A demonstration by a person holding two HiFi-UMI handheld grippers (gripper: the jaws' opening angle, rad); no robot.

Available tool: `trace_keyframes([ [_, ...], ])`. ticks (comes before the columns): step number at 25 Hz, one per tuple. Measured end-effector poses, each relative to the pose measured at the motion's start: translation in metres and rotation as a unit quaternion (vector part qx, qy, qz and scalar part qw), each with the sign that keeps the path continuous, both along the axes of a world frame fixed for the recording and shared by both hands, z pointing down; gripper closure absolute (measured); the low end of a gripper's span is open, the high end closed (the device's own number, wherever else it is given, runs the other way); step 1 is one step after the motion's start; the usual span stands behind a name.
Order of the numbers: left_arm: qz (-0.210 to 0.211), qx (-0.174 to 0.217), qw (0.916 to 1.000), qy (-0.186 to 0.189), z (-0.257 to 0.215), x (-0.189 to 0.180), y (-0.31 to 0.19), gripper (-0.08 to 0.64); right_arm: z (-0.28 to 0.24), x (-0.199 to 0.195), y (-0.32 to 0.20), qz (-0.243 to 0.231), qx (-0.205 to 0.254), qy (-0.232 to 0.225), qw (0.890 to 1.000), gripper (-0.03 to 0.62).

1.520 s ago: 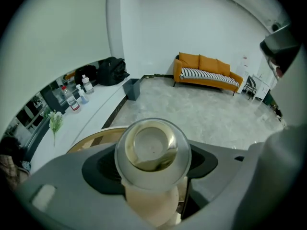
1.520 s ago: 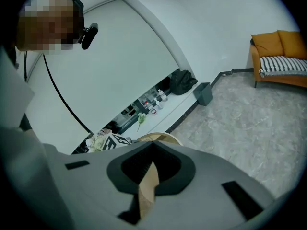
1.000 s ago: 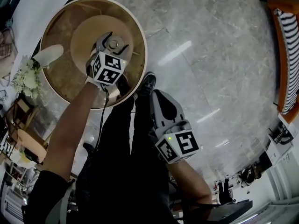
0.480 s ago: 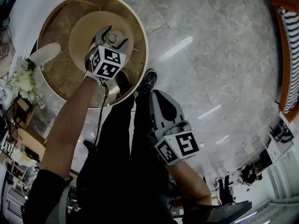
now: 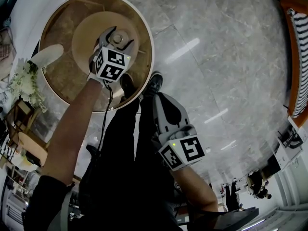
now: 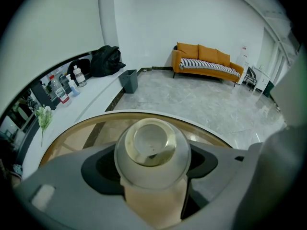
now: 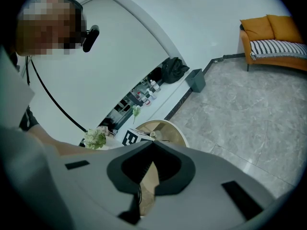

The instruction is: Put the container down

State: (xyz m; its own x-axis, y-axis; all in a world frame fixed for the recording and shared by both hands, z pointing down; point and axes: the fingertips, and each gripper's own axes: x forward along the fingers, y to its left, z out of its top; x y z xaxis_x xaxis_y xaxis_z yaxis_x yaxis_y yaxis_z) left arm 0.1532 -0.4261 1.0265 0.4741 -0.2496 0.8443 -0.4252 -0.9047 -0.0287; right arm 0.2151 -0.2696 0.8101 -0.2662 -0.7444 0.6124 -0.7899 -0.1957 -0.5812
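Note:
A frosted white container [image 6: 152,150] with a round open mouth fills the gap between my left gripper's [image 6: 152,163] jaws, which are shut on it. In the head view this gripper [image 5: 120,35] and the container [image 5: 118,38] are over the middle of a round glass table [image 5: 62,76] with a cream rim. Whether the container's base touches the glass is hidden. My right gripper [image 5: 161,98] hangs lower right over the person's dark trousers; in its own view its jaws [image 7: 152,142] meet at the tips with nothing between them.
White flowers [image 5: 26,81] and a white oval object [image 5: 45,56] lie at the table's left edge. The person's shoes [image 5: 153,83] stand by the table's near rim. An orange sofa [image 6: 206,61], a grey bin [image 6: 128,80] and a black backpack [image 6: 105,60] line the far walls.

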Motion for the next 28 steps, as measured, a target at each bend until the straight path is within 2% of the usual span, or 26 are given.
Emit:
trace_keyframes([
  [5,-0.001,0.008,1.0,-0.001,-0.005,-0.005,0.005,0.19,-0.008,-0.001,0.0,-0.004,0.005,0.003,1.0,0.586],
  [11,-0.059,0.002,0.9982,0.006,-0.027,-0.029,0.013,0.187,-0.024,-0.001,-0.007,-0.013,0.02,0.01,1.0,0.586],
  [17,-0.113,-0.036,0.9926,0.027,-0.091,-0.069,0.064,0.187,-0.07,-0.009,-0.014,-0.033,0.052,0.035,0.998,0.586],
  [20,-0.158,-0.06,0.9835,0.064,-0.144,-0.082,0.087,0.187,-0.098,-0.009,-0.015,-0.038,0.073,0.045,0.996,0.586],
  [23,-0.18,-0.066,0.975,0.112,-0.199,-0.083,0.102,0.187,-0.122,-0.008,-0.013,-0.041,0.089,0.053,0.994,0.586],
  [28,-0.2,-0.021,0.9641,0.174,-0.286,-0.077,0.105,0.189,-0.155,-0.007,-0.007,-0.051,0.11,0.07,0.99,0.586],
])
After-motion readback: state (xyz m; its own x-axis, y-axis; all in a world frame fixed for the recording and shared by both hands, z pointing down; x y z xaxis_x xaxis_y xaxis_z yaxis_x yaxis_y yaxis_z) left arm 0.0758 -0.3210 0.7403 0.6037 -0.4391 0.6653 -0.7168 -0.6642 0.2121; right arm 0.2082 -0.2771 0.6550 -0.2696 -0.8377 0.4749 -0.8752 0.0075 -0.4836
